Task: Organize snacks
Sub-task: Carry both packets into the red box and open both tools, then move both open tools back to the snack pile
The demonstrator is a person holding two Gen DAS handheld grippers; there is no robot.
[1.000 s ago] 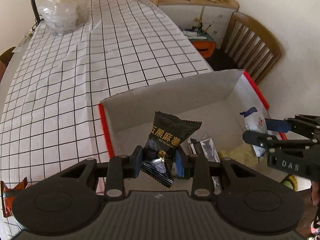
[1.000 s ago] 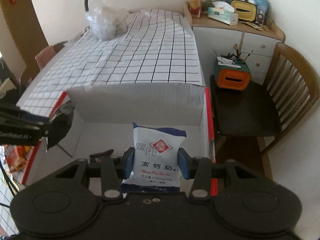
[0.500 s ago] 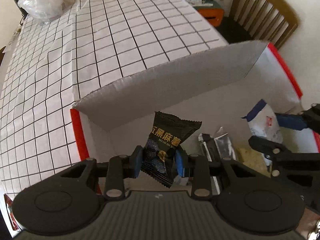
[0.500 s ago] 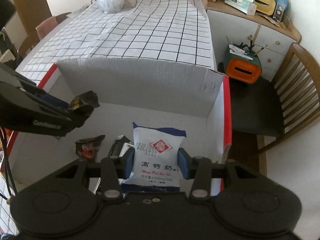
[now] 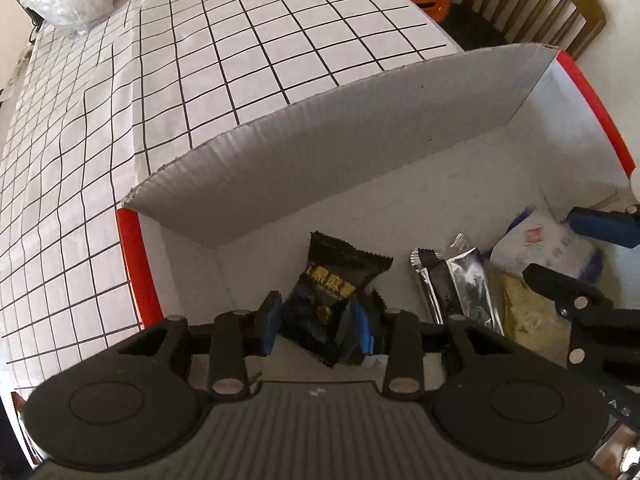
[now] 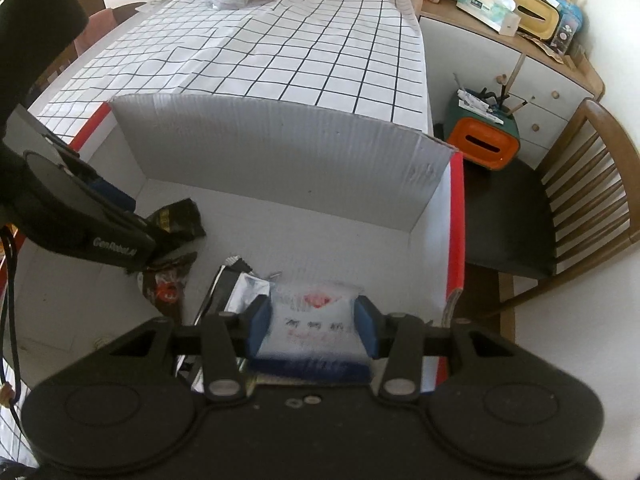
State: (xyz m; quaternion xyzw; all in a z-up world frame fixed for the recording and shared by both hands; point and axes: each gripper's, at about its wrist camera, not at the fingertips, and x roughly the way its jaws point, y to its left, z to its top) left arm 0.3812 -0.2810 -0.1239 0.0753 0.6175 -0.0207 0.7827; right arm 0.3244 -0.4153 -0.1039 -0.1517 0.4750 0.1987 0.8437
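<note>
Left gripper jaws have just been opening around black foil snack packet inside white cardboard box; right gripper clamps white-blue milk-candy pouch. Open wider, then lift straight clear.

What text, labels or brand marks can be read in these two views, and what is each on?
"GenRobot.AI": on the left gripper body, right wrist view.
"AS": letters on the right gripper body at the frame edge, left wrist view; the rest is cut off.
Gold characters on the black packet: too tilted to read.
Red and dark print on the white packet: blurred.
Cabinet boxes: print too small.
</note>
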